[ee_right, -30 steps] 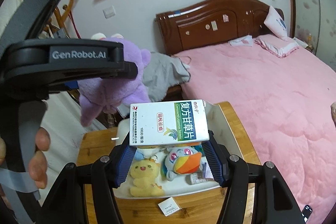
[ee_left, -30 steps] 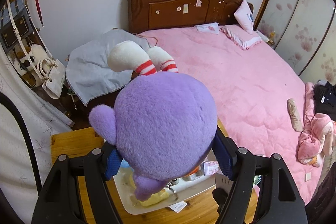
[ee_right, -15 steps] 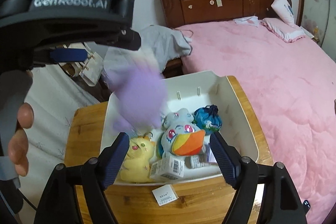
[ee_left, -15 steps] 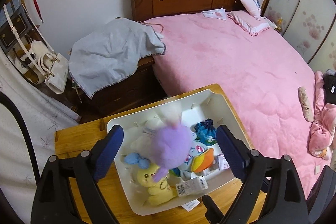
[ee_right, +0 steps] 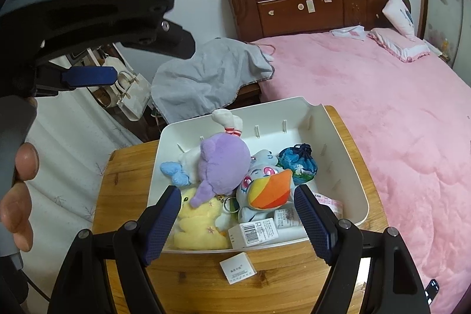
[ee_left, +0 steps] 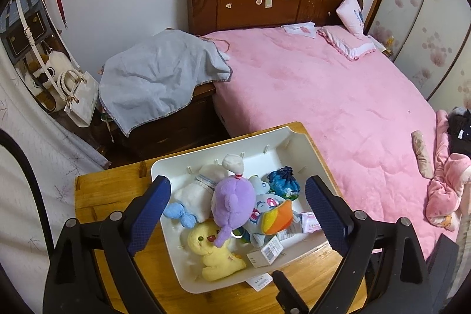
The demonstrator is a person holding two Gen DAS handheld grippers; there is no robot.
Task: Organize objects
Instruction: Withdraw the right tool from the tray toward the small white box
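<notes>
A white bin [ee_left: 290, 137] [ee_right: 344, 143] stands on a small wooden table [ee_left: 100, 187] [ee_right: 123, 175]. In it lie a purple plush [ee_left: 234, 200] [ee_right: 222, 169], a yellow plush [ee_left: 215, 252] [ee_right: 200, 225], a rainbow pony plush [ee_left: 272, 214] [ee_right: 265, 190], a blue pouch [ee_left: 284, 186] [ee_right: 298, 162] and a medicine box [ee_left: 265, 252] [ee_right: 254, 233]. My left gripper [ee_left: 237, 214] is open and empty above the bin; its body also shows in the right wrist view [ee_right: 88, 19]. My right gripper [ee_right: 237, 221] is open and empty above the bin's near side.
A small white paper packet [ee_right: 237, 267] lies on the table in front of the bin. A pink bed [ee_left: 323, 96] with a dark headboard is to the right. A nightstand under a grey cloth [ee_left: 159, 78] stands behind the table. Bags [ee_left: 79, 96] hang at the left.
My left gripper opened and the purple plush dropped into the bin. My right gripper opened and the medicine box dropped into the bin's near side. Both grippers are now empty.
</notes>
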